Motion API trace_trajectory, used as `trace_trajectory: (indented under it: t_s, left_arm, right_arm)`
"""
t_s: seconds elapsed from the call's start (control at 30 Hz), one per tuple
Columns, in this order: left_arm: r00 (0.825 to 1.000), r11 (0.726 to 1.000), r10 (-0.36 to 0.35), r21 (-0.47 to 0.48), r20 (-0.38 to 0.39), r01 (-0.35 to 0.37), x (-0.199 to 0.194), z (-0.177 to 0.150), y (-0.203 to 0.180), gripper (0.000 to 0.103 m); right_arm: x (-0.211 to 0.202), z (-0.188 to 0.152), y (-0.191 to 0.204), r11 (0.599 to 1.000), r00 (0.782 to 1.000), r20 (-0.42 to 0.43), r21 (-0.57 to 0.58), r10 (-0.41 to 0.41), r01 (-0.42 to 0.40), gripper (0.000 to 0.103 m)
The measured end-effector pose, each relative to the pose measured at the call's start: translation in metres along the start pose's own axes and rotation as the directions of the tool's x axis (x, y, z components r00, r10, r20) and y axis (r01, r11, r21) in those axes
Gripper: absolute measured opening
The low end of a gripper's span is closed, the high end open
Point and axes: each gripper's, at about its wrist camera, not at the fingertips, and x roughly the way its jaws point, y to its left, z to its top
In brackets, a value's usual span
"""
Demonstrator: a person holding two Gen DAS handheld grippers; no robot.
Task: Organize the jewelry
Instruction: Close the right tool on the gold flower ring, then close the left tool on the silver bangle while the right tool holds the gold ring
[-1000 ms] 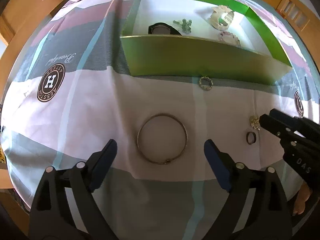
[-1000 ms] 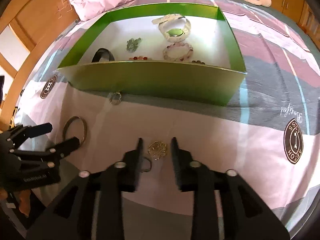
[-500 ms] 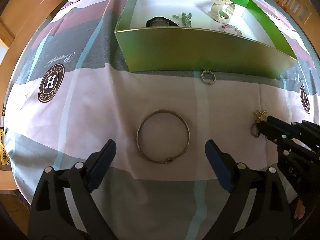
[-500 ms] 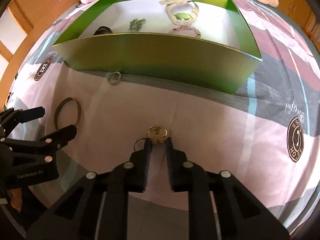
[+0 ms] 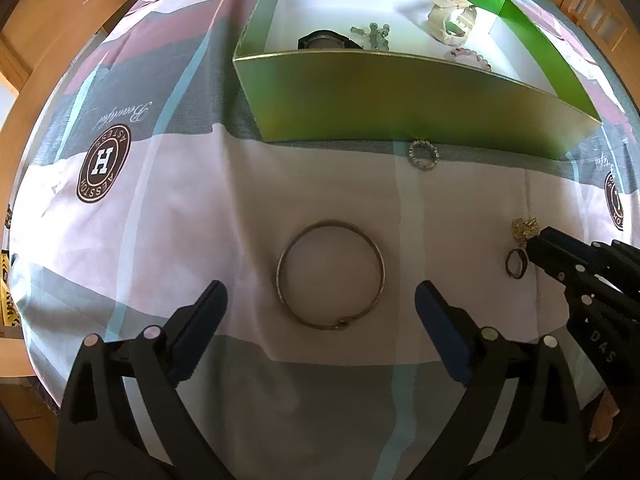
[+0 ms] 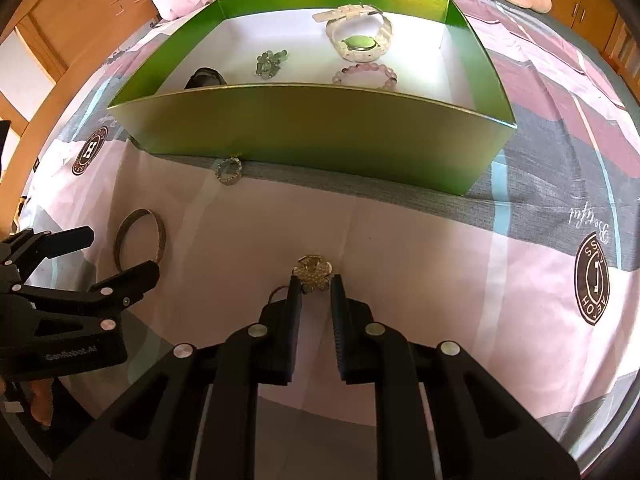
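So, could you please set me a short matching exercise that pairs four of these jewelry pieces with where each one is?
Things:
1. white watch
2. large bangle
3. gold flower brooch
4. sparkly ring

Places:
A. on the bedsheet, just outside the green box's front wall
B. at the right gripper's fingertips
C. inside the green box
D. on the bedsheet, before the open left gripper

Pairs: 1-C, 2-D, 3-B, 4-A

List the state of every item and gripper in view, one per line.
Green box: open, no lid.
White watch: in the box.
Pink bead bracelet: in the box.
Green bead piece: in the box.
Large bangle: flat on the bedsheet.
Small sparkly ring: on the bedsheet by the box wall.
Gold ornament: pinched.
Left gripper: open, empty.
Right gripper: shut on the gold ornament.
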Motion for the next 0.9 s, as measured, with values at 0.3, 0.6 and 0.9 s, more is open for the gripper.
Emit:
trace_trajectory:
  t_s: [0.3, 0.6, 0.9]
  left_arm:
    - [0.998, 0.999, 0.021, 0.035, -0.053, -0.019, 0.015, -0.003, -0.008, 0.099]
    - [0.997, 0.999, -0.042, -0.028, -0.064, 0.04, 0.022, -0.002, 0.002, 0.097]
    - [1.0, 0.999, -0.027, -0.037, -0.001, 0.027, 0.01, -0.001, 0.009, 0.06]
  right_arm:
    - [0.001, 0.0, 0.002, 1.0, 1.0, 0.001, -0.003, -0.001, 0.001, 0.016]
    - [0.0, 0.0, 0.002, 1.0, 1.0, 0.003, -0.006, -0.001, 0.001, 0.016]
    - [0.0, 0.0, 0.002, 1.0, 1.0, 0.006, -0.005, -0.002, 0.002, 0.016]
